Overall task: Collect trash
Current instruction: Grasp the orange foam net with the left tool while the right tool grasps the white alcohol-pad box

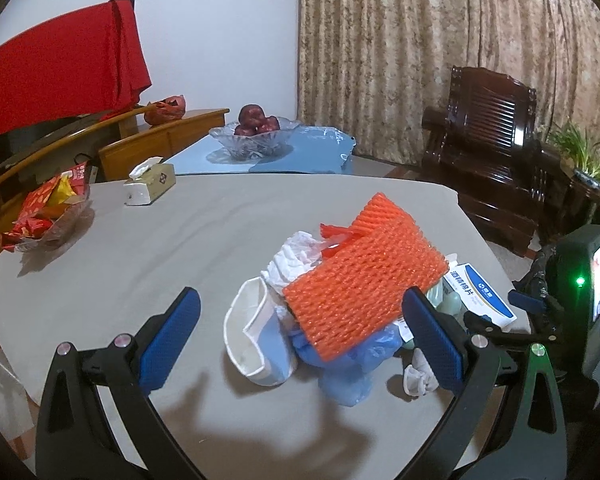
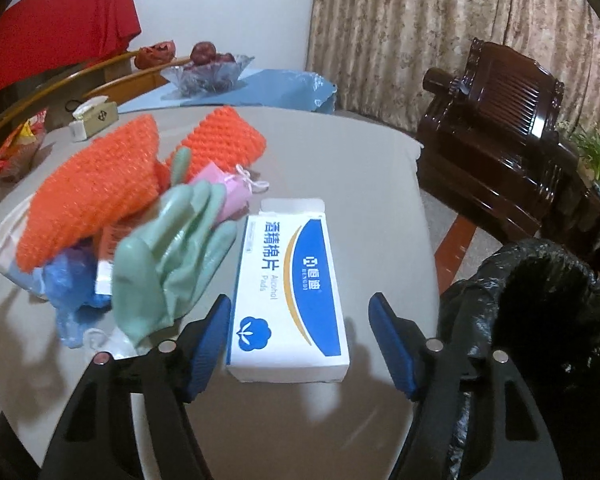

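In the left wrist view the left gripper [image 1: 300, 328] fills the lower part of the frame with its blue-padded fingers [image 1: 172, 336] spread wide apart and holding nothing; between them, at centre, lies a heap of trash on the grey cloth-covered table [image 1: 160, 240]: an orange foam mesh fruit sleeve [image 1: 364, 280] on top, a crumpled white tissue [image 1: 296, 260] behind it, a squashed white paper cup [image 1: 256, 332] at its left, a blue plastic bag [image 1: 348, 368] beneath. The white and blue cardboard box of alcohol pads [image 1: 480, 292] peeks out at right of centre.

In the right wrist view the right gripper [image 2: 300, 344] sits low in the frame, jaws apart, straddling the near end of that same box [image 2: 292, 292] without visibly touching it; a pale green rubber glove [image 2: 168, 256] lies just left of the box, against the orange sleeve [image 2: 92, 208]; a small pink pouch [image 2: 228, 188] shows behind the glove; a bin lined with a black plastic bag [image 2: 540, 312] stands at lower right, off the table edge.
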